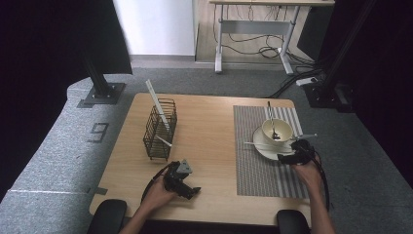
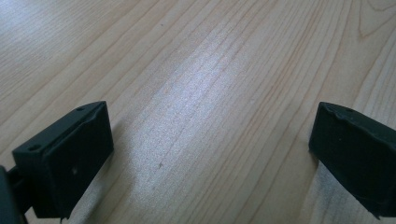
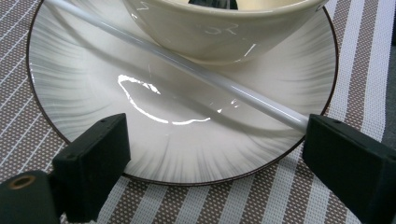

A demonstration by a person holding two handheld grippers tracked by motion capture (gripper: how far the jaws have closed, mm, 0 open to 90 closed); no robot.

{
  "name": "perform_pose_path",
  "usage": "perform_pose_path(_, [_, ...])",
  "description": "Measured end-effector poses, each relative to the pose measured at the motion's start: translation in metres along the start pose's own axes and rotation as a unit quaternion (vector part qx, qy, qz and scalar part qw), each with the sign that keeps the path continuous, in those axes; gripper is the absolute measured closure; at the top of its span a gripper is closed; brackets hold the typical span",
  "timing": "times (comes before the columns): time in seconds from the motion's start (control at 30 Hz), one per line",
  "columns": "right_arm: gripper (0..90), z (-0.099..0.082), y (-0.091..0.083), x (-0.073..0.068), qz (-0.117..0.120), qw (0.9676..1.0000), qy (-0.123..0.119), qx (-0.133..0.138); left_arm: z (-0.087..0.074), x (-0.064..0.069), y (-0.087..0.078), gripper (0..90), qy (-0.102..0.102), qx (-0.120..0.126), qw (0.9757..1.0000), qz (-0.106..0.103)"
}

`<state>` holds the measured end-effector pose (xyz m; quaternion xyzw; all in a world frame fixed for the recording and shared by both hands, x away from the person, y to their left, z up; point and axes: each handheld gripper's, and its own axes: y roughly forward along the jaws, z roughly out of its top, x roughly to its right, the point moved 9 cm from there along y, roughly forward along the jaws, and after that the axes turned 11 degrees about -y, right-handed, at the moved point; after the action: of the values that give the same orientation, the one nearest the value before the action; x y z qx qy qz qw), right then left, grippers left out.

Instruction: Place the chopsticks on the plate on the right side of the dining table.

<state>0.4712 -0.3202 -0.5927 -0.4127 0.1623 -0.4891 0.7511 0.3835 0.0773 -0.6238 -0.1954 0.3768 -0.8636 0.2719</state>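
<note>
Chopstick on plate, right tongs closest

Chopstick point(image 3: 187, 70), white and long, lies across the plate point(image 3: 84, 84) just beside the bowl point(image 3: 219, 28), on the striped mat point(image 1: 263, 170) at the right of the desk point(image 1: 209, 146). In the right gripper view its long axis runs diagonal, from upper left down to the right jaw, w/ the end almost touching that jaw. Right tongs point(image 3: 212, 154) are released, nothing between. Left tongs point(image 2: 212, 154) are also released, over bare desk, well apart from the plate. So the right hand is nearer, prob. the one to take it.
</note>
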Motion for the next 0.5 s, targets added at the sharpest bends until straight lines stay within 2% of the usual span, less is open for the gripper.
perform_pose_path(0.13, [3.4,-0.0007,0.0015,0.0013,-0.005,1.0,0.002,0.003,0.0,0.0,0.0,0.0,0.0,0.0,1.0,0.0])
perform_pose_path(0.5, [2.9,-0.0024,0.0054,0.004,-0.011,0.9999,0.005,0.005,0.0,0.0,0.0,0.0,0.0,0.0,1.0,0.0])
